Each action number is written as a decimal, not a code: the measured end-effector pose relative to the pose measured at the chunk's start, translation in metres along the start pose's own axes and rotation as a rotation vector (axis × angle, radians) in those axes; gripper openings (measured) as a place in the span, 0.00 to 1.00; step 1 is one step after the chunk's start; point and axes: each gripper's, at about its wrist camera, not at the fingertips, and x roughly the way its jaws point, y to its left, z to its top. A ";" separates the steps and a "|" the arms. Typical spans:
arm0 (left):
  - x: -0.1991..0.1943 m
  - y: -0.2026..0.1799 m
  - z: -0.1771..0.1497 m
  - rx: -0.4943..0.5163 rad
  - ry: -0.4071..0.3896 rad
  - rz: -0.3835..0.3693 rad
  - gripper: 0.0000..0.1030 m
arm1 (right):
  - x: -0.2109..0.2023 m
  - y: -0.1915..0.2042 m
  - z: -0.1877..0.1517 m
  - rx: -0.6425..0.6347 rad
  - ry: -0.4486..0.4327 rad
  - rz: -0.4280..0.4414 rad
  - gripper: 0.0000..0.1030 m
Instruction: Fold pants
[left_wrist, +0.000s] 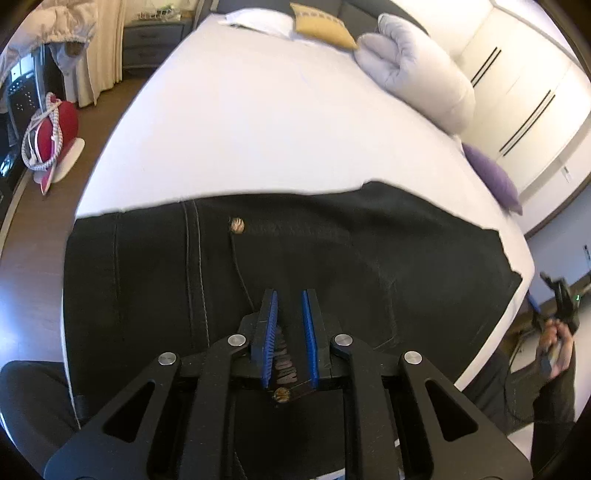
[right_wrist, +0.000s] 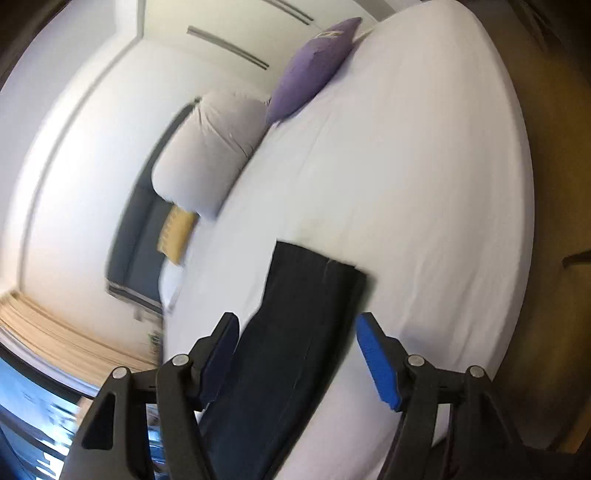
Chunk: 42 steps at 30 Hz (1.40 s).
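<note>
Black pants (left_wrist: 332, 258) lie folded across the near edge of the white bed (left_wrist: 277, 129), a metal button (left_wrist: 236, 224) showing on top. My left gripper (left_wrist: 290, 295) hovers over them, shut on a strip of the waistband with a brown label (left_wrist: 284, 354) between its blue pads. At the far right edge, off the bed's corner, a hand holds my right gripper (left_wrist: 550, 291). In the right wrist view the right gripper (right_wrist: 297, 317) is open wide above the pants' leg end (right_wrist: 306, 350), its pads clear of the cloth.
A rolled pale duvet (left_wrist: 417, 70), a purple cushion (left_wrist: 491, 177) and a yellow cushion (left_wrist: 321, 26) sit along the bed's far side. White wardrobe doors (left_wrist: 517, 92) stand behind. A red object (left_wrist: 51, 136) lies on the wooden floor at left, near a nightstand (left_wrist: 151, 40).
</note>
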 end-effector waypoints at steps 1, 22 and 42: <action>-0.005 0.000 -0.004 0.008 0.002 -0.008 0.13 | 0.003 -0.009 0.002 0.034 0.023 0.014 0.67; 0.110 -0.089 -0.006 0.107 0.221 -0.177 0.13 | 0.078 -0.028 0.017 0.252 0.153 0.116 0.12; 0.100 -0.066 -0.002 -0.055 0.176 -0.268 0.13 | 0.082 0.210 -0.189 -0.950 0.264 -0.104 0.10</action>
